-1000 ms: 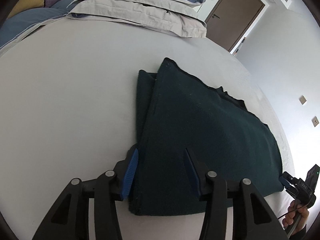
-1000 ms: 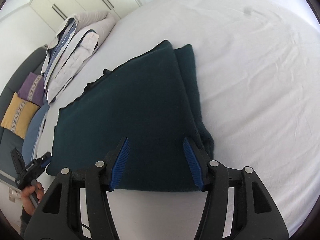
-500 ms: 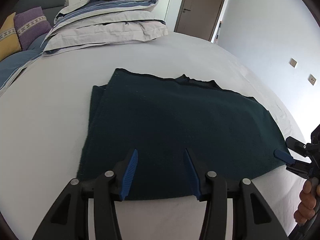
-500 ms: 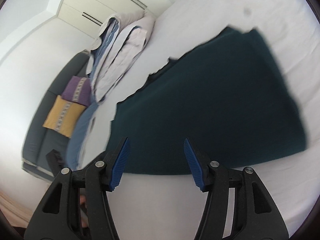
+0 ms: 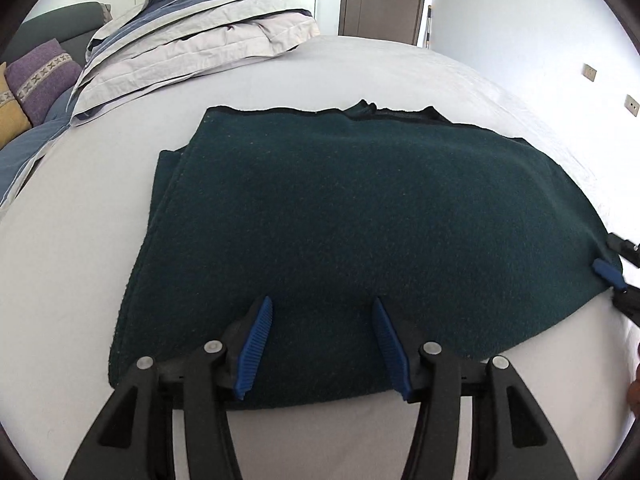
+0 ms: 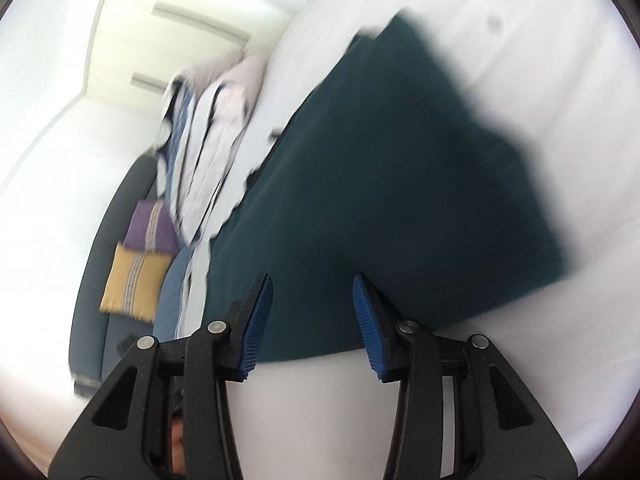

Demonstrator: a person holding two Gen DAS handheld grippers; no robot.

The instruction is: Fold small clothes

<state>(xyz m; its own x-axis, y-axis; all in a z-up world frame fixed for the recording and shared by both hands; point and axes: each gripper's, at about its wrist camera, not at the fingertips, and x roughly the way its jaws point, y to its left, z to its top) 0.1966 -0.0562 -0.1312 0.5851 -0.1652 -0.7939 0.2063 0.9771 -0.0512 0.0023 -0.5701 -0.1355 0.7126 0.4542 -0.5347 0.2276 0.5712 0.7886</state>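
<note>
A dark green folded garment (image 5: 360,232) lies flat on the white bed (image 5: 100,160); in the blurred right wrist view it fills the middle (image 6: 400,184). My left gripper (image 5: 322,308) is open and empty, its blue-padded jaws over the garment's near edge. My right gripper (image 6: 312,284) is open and empty, over the garment's near corner. It also shows in the left wrist view (image 5: 610,272) at the garment's right edge.
A stack of folded grey and blue bedding (image 5: 192,40) lies at the bed's far left. A grey sofa with purple (image 5: 36,80) and yellow cushions stands beyond it. A brown door (image 5: 384,0) is at the back.
Both grippers have swung round the garment. The left view now faces its long near edge squarely. The right gripper has tilted and moved toward the garment's corner, and its jaws have narrowed slightly.
</note>
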